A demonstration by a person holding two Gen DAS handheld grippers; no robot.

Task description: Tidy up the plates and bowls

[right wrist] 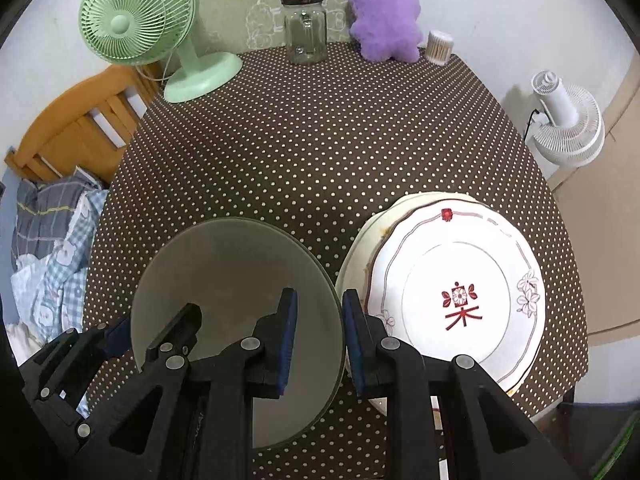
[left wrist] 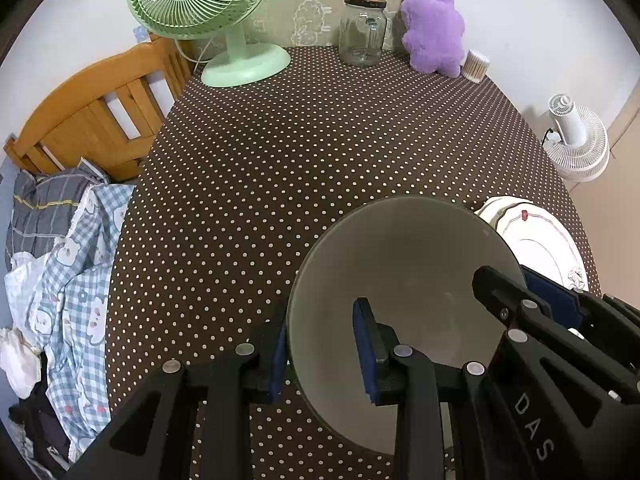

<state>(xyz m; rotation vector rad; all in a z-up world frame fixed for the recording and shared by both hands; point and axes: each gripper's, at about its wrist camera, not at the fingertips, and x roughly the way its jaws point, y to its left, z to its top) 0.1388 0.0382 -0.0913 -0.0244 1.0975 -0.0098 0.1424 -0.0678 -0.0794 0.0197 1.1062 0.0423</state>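
Black gripper frames fill the bottom of both views, and between them they carry one grey bowl [left wrist: 404, 280]. It is the biggest thing near the cameras, a wide, matte, empty vessel at lower centre of the left wrist view and lower left of the right wrist view. The left gripper [left wrist: 324, 352] pinches its left wall, one blue pad outside and one inside; the right gripper [right wrist: 318, 344] is clamped the same way on the opposite wall. Taking a bowl this wide by both sides is probably meant to keep it level, since a single pinch on the rim would let it tip.

Under it spreads the brown polka-dot tablecloth [right wrist: 320, 140], bare through the middle, which leaves room to sort crockery. Whether the bowl's base already touches the cloth cannot be told from these angles.

Next in size, at lower right of the right wrist view, is a stack of white plates [right wrist: 460, 280], the top one bearing a red flower motif; its edge lies just beside the bowl and the right gripper's outer finger. The plates look already gathered, so the bowl seems to be going down beside them.

Along the far edge, upper frame, stand a green desk fan [right wrist: 136, 16], a purple plush toy [right wrist: 384, 16], a lidded glass jar [right wrist: 305, 28] and a small tub of cotton swabs [right wrist: 440, 46], all well clear of the work.
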